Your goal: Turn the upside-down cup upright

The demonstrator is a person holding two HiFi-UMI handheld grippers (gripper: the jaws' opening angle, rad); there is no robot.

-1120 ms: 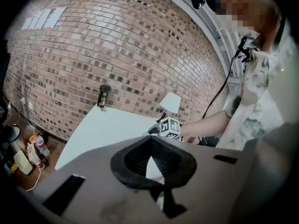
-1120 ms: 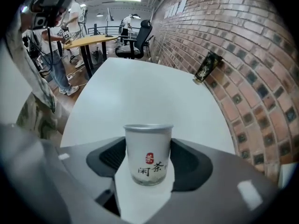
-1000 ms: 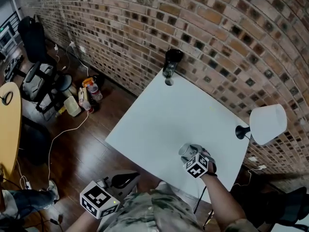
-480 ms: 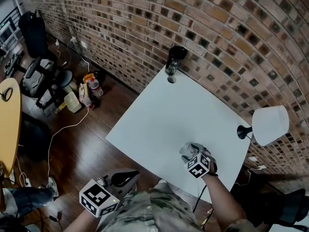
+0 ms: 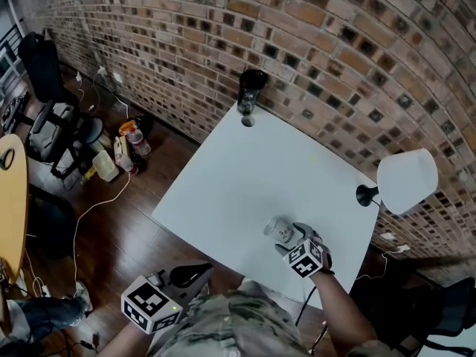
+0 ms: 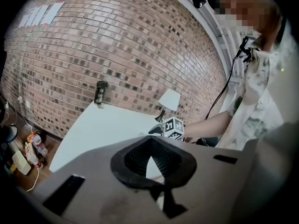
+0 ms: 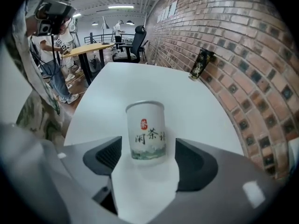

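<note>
Right gripper (image 7: 149, 161): jaws opening and wide apart. The cup (image 7: 146, 130) stands between them with a gap on each side, and the pads are not touching it. The pads are black and ribbed; the body is smooth grey

Cup: upright, rim on top, base flat on the table (image 5: 223, 177). It's a plain white matte cylinder with a rolled lip and looks like paper. It has 1 red seal, dark characters and a green landscape band near the base. In the head view it sits lower right of centre, near the table's lower edge, just above the right gripper's marker cube

Left gripper (image 6: 150, 146): jaws together at the tips, nothing in them. The black ribbed pads leave a small teardrop gap behind the tips. In the head view it is at lower left, off the table, beside the person's camouflage clothing

Table: flat, smooth, white, 4-sided top with crisp edges. 1 tall dark bottle (image 5: 251, 91) stands at the top corner by the rough brick wall (image 5: 357, 43). 1 lamp (image 5: 401, 178) with a white shade and black base is at the right edge. A wide stretch of white top lies between cup and bottle

Dark wood floor (image 5: 111, 222) at left, with a white cable trailing across it
</note>
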